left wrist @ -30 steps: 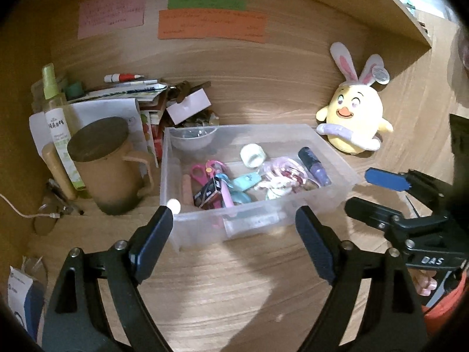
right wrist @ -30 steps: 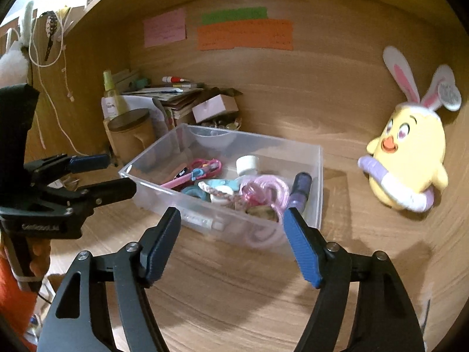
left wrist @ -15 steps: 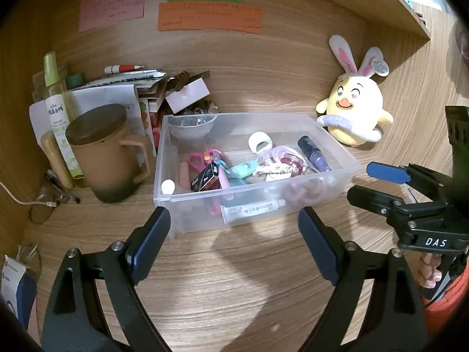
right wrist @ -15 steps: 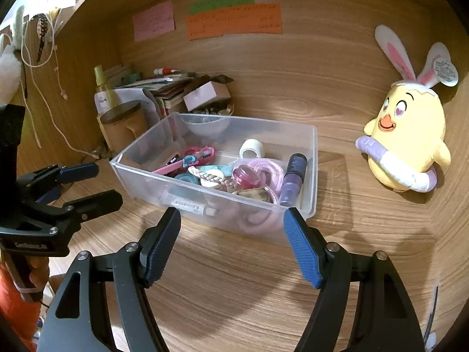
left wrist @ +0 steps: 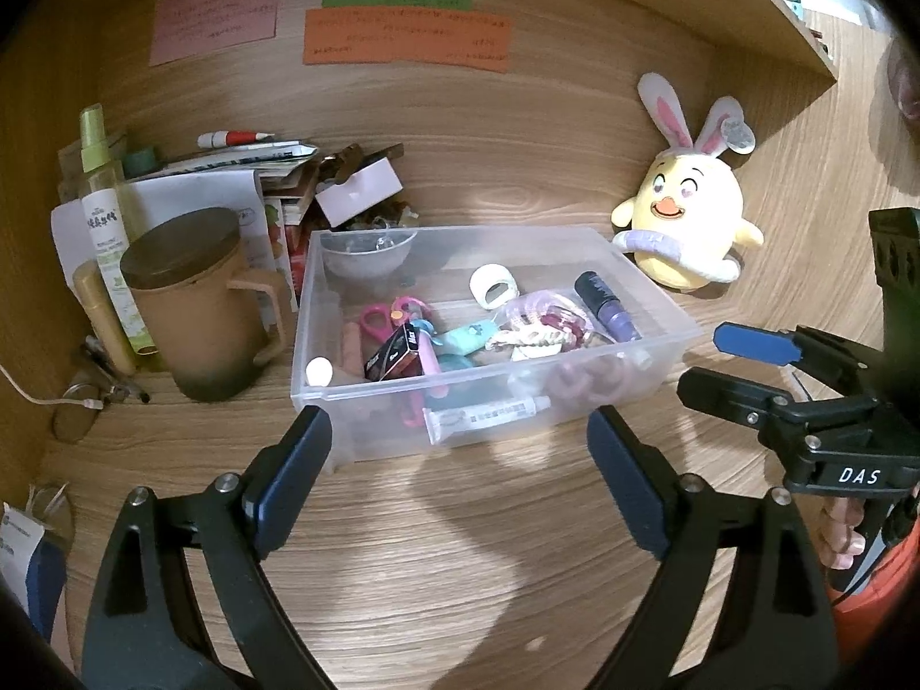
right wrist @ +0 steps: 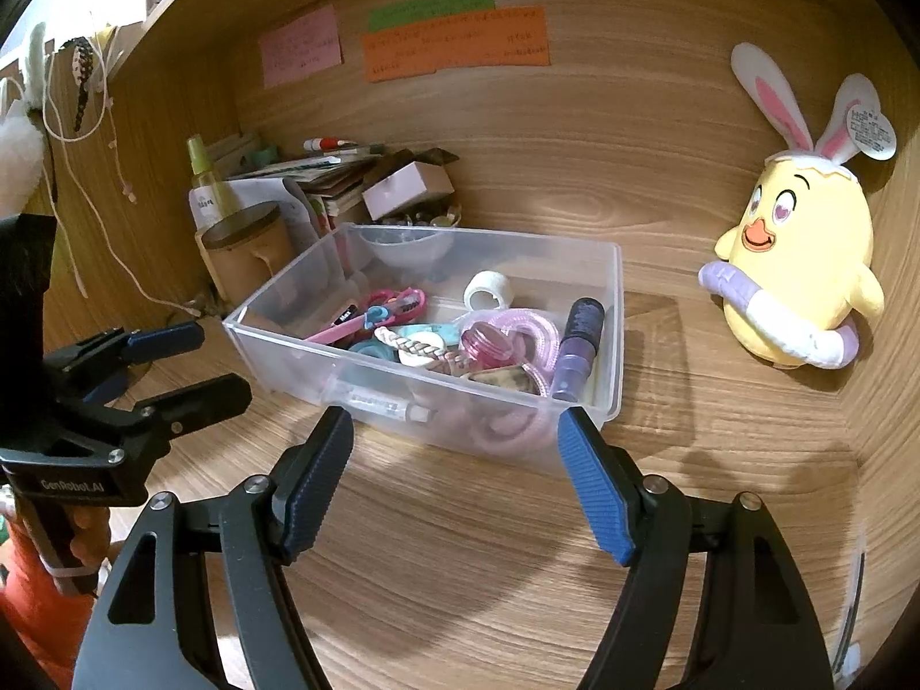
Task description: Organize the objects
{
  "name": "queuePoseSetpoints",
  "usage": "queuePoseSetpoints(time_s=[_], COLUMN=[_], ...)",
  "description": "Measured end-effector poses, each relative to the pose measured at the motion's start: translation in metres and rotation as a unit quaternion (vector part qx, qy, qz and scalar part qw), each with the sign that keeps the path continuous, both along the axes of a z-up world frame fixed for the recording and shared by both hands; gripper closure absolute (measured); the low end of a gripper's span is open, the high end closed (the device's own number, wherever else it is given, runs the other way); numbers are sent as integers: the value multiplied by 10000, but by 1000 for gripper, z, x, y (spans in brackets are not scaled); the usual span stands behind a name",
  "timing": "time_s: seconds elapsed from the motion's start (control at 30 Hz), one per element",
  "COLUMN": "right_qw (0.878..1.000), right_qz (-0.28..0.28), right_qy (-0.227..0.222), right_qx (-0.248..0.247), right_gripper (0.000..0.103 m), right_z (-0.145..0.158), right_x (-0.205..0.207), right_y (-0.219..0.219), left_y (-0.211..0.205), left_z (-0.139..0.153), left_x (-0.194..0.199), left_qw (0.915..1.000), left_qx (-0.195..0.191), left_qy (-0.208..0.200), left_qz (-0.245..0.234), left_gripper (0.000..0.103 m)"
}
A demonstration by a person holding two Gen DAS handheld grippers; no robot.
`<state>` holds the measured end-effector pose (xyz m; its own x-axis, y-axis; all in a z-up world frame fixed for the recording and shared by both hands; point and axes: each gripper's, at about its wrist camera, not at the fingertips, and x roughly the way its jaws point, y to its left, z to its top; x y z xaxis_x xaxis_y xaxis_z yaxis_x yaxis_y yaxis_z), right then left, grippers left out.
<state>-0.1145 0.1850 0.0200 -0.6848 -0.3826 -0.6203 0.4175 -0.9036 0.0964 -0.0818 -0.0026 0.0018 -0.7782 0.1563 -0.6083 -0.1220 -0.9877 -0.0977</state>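
A clear plastic bin point(left wrist: 650, 282) point(right wrist: 618, 322) stands on the wooden desk, filled with small items: pink scissors point(left wrist: 382, 322), a white tape roll point(left wrist: 493, 286), a purple bottle point(left wrist: 606, 305), a pink coil point(right wrist: 520, 328) and a small tube point(left wrist: 489, 417) against the front wall. My left gripper point(left wrist: 457, 431) is open just in front of the bin's front wall, with nothing between its fingers. Also open and empty, my right gripper point(right wrist: 454, 425) hovers before the bin's near right corner. Each gripper shows in the other's view: the right gripper point(left wrist: 701, 361) and the left gripper point(right wrist: 223, 362).
A yellow chick plush point(left wrist: 687, 224) point(right wrist: 799, 264) leans against the back wall right of the bin. A brown lidded mug point(left wrist: 195, 310), a spray bottle point(left wrist: 103, 218) and a pile of papers point(left wrist: 230, 172) crowd the left corner. Bare desk lies in front.
The bin stands a little farther from both pairs of fingertips than a second ago. My left jaws are slightly wider.
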Motion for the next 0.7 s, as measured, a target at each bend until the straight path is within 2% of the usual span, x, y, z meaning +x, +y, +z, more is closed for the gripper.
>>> queuePoseSetpoints(time_s=[0.7], right_qw=[9999], right_qz=[-72], right_qy=[104], right_qx=[91], right_gripper=[30], right_z=[1], right_x=[3], right_y=[-6], left_y=[-1], left_z=[1], left_x=[1], left_qw=[10000], left_qx=[33], left_qy=[-21], left_qz=[-68], left_gripper=[10])
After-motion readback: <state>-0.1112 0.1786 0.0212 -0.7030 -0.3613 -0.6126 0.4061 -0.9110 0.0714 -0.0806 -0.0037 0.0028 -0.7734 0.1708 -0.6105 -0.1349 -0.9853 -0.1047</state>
